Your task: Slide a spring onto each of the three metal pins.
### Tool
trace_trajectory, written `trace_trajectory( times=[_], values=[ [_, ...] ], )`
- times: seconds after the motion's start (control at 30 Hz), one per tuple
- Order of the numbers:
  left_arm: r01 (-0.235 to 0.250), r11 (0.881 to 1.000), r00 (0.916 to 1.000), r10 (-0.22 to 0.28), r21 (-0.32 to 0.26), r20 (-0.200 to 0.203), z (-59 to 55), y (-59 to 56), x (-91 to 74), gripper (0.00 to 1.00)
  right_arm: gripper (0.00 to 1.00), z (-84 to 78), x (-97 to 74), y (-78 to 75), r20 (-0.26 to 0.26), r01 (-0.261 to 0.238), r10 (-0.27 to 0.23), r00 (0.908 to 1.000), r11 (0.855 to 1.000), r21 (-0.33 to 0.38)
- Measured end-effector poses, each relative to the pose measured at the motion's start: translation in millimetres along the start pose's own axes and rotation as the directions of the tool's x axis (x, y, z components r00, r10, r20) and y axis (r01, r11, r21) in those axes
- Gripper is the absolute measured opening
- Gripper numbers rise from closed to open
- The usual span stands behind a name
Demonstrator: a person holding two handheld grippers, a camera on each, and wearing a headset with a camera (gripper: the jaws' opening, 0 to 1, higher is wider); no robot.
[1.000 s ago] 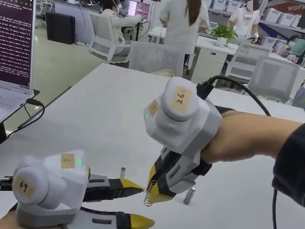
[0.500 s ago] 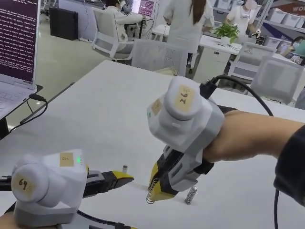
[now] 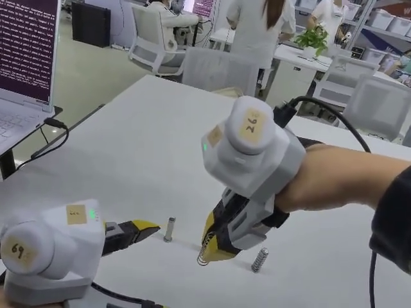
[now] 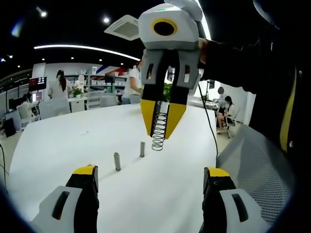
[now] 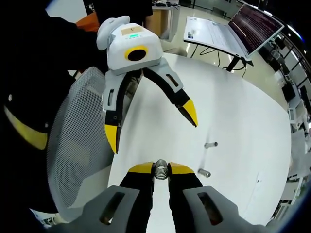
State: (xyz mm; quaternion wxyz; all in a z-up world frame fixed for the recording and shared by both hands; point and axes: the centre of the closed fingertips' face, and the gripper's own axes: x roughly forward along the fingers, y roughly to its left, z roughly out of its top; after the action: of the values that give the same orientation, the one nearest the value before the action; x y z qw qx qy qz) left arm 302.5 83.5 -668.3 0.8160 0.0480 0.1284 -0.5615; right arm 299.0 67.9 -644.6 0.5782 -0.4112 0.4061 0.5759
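The right gripper is clenched on a spring. Its two yellow-tipped jaws pinch the coil near the upper end, and the rest of the coil hangs out past the tips. In the right gripper view the spring shows end-on as a ring squeezed between the two tips. In the head view this gripper points down and to the left. The lower end of the spring is close over the white table, but whether it touches cannot be told.

Just left of the held spring in the head view, a short metal pin stands upright on the table, near the coil but apart from it. The pin lies between the two grippers. On the other side of the right gripper, near its tips, a second spring stands slightly tilted. Whether a pin is inside it is too small to tell.

The left gripper is released, with its jaws spread wide and nothing between them. It is low at the near left of the table and faces the right gripper. In the head view one yellow tip points toward the pin and stops a little short of it.

A laptop with text on its screen sits at the far left on another desk. A mesh chair is beside the table.
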Motion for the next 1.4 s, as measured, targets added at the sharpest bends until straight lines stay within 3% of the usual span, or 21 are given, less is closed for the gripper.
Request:
trace_trajectory(
  times=[0.4, 0.6, 1.4],
  values=[
    [-0.077, 0.996, 0.996, 0.08, 0.052, -0.042, -17.0, 23.4, -21.1, 0.86, 0.08, 6.2, 5.5, -20.2, 0.004, 0.002, -0.003, 1.0, 1.0, 0.014],
    [-0.106, 0.993, 0.9932, 0.108, 0.055, -0.041, -21.2, 31.8, -27.9, 0.86, 0.08, 6.4, 8.7, -33.6, -0.004, 0.008, -0.008, 1.0, 1.0, 0.021],
    [-0.127, 0.99, 0.9879, 0.132, 0.066, -0.081, -35.3, 39.1, -27.1, 0.84, 0.08, 8.2, 29.0, -99.1, -0.009, 0.062, -0.061, 0.9981, 0.998, 0.031]
  ],
)
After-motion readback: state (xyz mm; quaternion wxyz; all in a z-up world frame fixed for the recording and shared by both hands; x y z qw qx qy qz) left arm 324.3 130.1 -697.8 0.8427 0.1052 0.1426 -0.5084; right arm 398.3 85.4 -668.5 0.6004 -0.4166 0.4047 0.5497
